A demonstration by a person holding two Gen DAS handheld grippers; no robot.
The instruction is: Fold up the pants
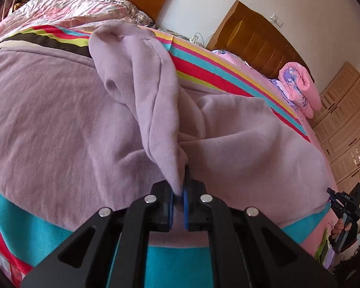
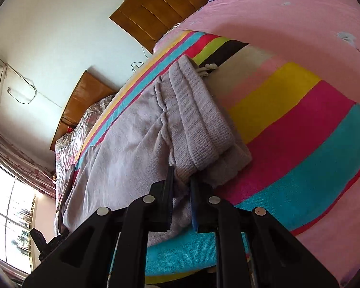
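The bed (image 1: 240, 72) carries a striped blanket (image 2: 300, 124) that serves as the folding surface, and the pants (image 1: 60, 124) lie spread across it, lilac and soft, filling most of the left wrist view. They sit flat there so that 1 part can be drawn over another. A long fold of the cloth rises from the spread fabric and narrows into the left gripper (image 1: 179, 199), whose blue pads are pinched tight on it; the lift keeps that end clear of the layer below, which I judge to be a fold in progress.

At the other end the ribbed waistband (image 2: 199, 124) lies doubled on the blanket. The right gripper (image 2: 182, 182) has its jaws drawn in narrow over the waistband's near corner, cloth bunched between them, seemingly to carry that end along with the other.

The right gripper also shows small at the edge of the left wrist view, with a hand (image 1: 340, 228) on its handle; its jaws cannot be read there. Which part of the pants the left gripper holds, a leg end or a side seam, is hard to tell, since the cloth hides its own hems. The pads of the right gripper are mostly buried in fabric, so how firmly they bite is unclear. The bed's near edge is cut off by both gripper bodies.
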